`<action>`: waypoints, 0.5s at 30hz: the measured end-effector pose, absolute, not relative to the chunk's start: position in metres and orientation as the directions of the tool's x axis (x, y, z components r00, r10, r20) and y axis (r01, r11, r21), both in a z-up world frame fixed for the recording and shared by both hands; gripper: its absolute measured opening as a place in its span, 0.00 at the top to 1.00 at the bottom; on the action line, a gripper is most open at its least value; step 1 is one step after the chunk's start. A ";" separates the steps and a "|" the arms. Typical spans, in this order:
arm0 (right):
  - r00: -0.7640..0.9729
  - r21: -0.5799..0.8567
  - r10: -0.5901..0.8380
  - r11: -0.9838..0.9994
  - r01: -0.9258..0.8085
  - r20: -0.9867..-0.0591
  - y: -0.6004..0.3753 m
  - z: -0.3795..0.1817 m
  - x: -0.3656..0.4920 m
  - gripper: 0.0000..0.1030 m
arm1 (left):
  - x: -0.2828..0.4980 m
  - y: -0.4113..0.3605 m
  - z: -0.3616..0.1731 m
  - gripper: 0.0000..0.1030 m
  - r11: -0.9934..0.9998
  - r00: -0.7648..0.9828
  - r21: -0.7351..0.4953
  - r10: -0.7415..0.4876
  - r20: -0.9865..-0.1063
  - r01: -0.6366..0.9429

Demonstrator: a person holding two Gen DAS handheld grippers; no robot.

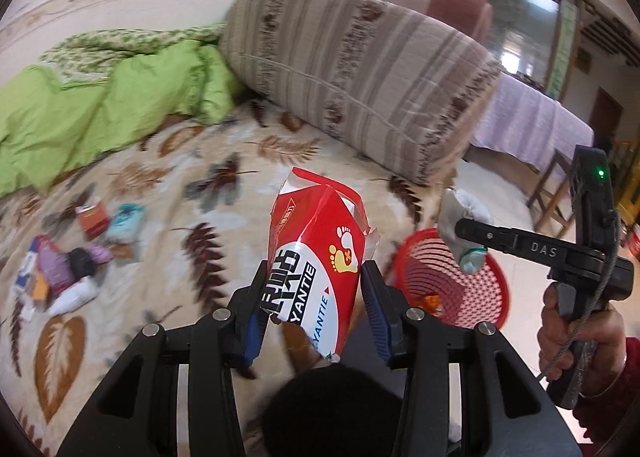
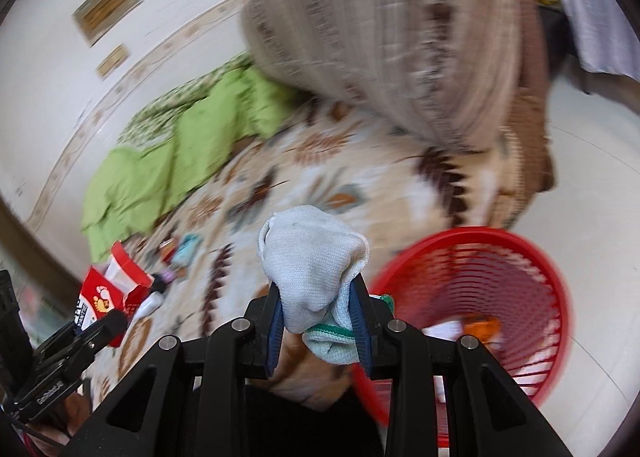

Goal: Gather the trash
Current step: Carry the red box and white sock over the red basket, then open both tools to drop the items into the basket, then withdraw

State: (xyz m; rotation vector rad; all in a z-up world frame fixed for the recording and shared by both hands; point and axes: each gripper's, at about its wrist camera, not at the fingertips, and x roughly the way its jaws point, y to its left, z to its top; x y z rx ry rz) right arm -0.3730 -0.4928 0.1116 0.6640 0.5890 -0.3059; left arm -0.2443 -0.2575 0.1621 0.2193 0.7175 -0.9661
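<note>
My left gripper (image 1: 314,289) is shut on a red and white foil packet (image 1: 316,253) with a foot logo, held above the leaf-patterned bed. The packet also shows in the right wrist view (image 2: 106,297). My right gripper (image 2: 318,305) is shut on a balled white sock with a green cuff (image 2: 312,257), held near the bed's edge, just left of the red mesh basket (image 2: 532,281). In the left wrist view the right gripper (image 1: 466,231) holds the sock (image 1: 460,217) above the basket (image 1: 476,289). The basket holds some orange and white scraps.
Several pieces of trash (image 1: 68,261) lie in a pile on the bed at the left: small boxes, wrappers, a white bottle. A green quilt (image 1: 80,109) and a striped folded mattress (image 1: 360,73) lie farther back. Wooden chairs (image 1: 552,193) stand at the right.
</note>
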 end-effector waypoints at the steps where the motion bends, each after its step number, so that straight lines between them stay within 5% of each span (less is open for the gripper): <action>1: 0.791 0.486 -0.097 0.742 0.462 -0.604 -0.501 0.111 -0.380 0.69 | -0.250 -0.273 0.161 0.58 0.538 0.329 -0.146 -0.684 -0.651 0.830; 13: 0.742 0.481 -0.191 0.654 0.584 -0.642 -0.554 0.102 -0.422 0.64 | -0.276 -0.381 0.132 0.54 0.374 0.095 -0.242 -0.690 -0.717 0.895; 15: 0.736 0.482 -0.195 0.643 0.595 -0.648 -0.558 0.099 -0.425 0.57 | -0.278 -0.388 0.131 0.48 0.361 0.080 -0.251 -0.696 -0.714 0.898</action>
